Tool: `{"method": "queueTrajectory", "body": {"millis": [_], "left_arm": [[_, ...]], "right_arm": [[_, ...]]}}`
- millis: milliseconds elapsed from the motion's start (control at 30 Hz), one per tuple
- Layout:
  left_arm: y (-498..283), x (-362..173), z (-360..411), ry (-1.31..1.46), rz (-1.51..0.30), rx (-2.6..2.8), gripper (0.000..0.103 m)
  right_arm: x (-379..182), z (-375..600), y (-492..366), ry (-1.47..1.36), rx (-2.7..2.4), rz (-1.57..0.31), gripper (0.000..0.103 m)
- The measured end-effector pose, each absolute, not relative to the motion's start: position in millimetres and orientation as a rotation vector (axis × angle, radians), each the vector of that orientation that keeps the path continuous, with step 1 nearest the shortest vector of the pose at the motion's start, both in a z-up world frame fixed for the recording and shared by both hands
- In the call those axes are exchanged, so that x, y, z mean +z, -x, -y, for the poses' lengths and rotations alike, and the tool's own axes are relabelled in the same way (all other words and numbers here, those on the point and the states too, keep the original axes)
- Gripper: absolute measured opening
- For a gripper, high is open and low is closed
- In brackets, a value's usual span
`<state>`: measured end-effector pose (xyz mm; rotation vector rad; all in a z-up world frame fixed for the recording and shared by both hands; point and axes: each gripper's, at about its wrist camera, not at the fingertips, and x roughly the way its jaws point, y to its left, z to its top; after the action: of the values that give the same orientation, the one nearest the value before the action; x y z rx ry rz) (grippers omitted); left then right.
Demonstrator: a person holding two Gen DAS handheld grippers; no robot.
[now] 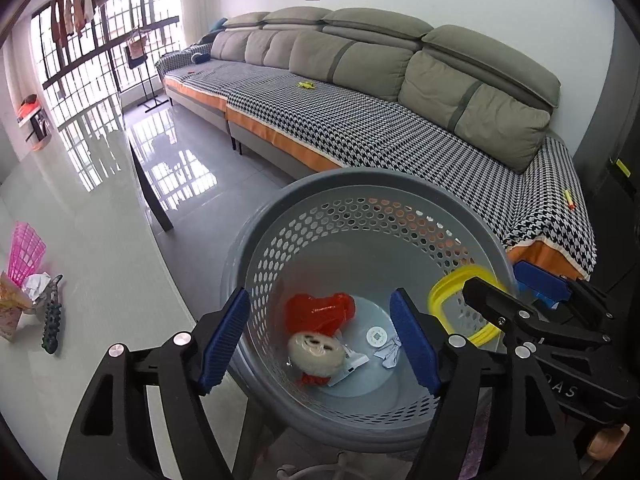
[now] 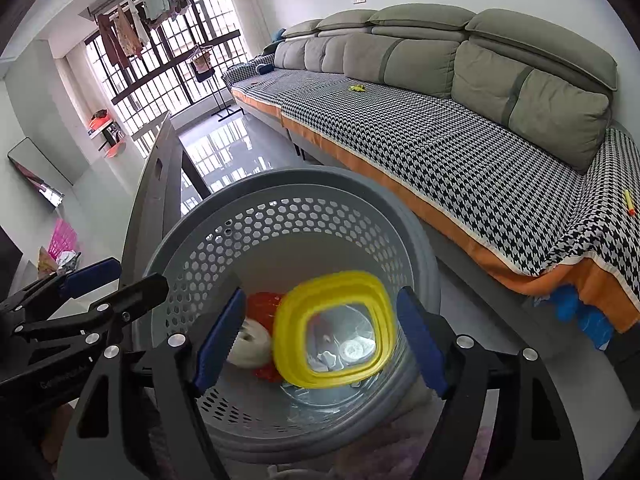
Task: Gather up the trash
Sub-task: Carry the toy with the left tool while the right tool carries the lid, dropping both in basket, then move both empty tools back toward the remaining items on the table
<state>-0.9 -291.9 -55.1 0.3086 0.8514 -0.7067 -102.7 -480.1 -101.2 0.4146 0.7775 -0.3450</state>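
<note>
Scanning from the left of the left wrist view: a pink basket [image 1: 26, 257] lies on the pale table [image 1: 100, 240], with crumpled paper [image 1: 37, 282] and a dark studded clip [image 1: 53, 315] just beside it.

Left gripper [image 1: 320, 336]: jaws spread wide, nothing between them. One blue pad [image 1: 224, 340] sits outside the bin wall, the other over the bin's interior. No contact with the rim can be confirmed.

Bin [image 1: 280, 216]: grey, perforated wall, standing on the floor beside the table and in front of the sofa [image 1: 400, 120]. On its bottom lie a red bag [image 1: 320, 312], a pale roll [image 1: 316, 354] touching the bag, a white disc [image 1: 376, 336] and small paper scraps [image 1: 390, 354].

Lid [image 2: 334, 330]: a yellow rounded-square frame with a clear middle, blurred, tilted, within the bin's mouth. In the right wrist view it sits between the open fingers of the right gripper [image 2: 320, 338], touching neither pad. In the left wrist view the lid [image 1: 460, 304] appears at the bin's right inner wall, partly hidden behind the right gripper [image 1: 516, 292]. Whether it rests against the wall or is in mid-air cannot be told.

Right gripper: jaws apart, holding nothing.

Far right: a yellow-and-orange pen [image 2: 629, 202] lies on the sofa's checked cover; a blue item [image 2: 584, 316] sits below the sofa's front edge.
</note>
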Motion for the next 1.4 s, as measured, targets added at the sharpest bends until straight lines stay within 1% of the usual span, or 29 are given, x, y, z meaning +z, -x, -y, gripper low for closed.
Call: {"method": "queueTrajectory", "body": {"millis": [233, 567, 933, 1000, 1400], "left_arm": [[2, -54, 289, -0.299, -0.850, -0.696, 0.072], [2, -49, 285, -0.291, -0.838, -0.678, 0.077], [4, -38, 272, -0.277, -0.796, -0.641, 0.094], [4, -35, 268, -0.269, -0.788, -0.627, 0.095], [-5, -17, 218, -0.205, -0.748, -0.527, 0.097]], "right_arm": [[-100, 479, 103, -0.420, -0.343, -0.773, 0.074], [-97, 478, 106, -0.423, -0.349, -0.762, 0.074], [-91, 475, 112, -0.416, -0.360, -0.749, 0.074], [-89, 471, 112, -0.411, -0.358, -0.748, 0.074], [-75, 438, 99, -0.377, -0.296, -0.739, 0.074]]}}
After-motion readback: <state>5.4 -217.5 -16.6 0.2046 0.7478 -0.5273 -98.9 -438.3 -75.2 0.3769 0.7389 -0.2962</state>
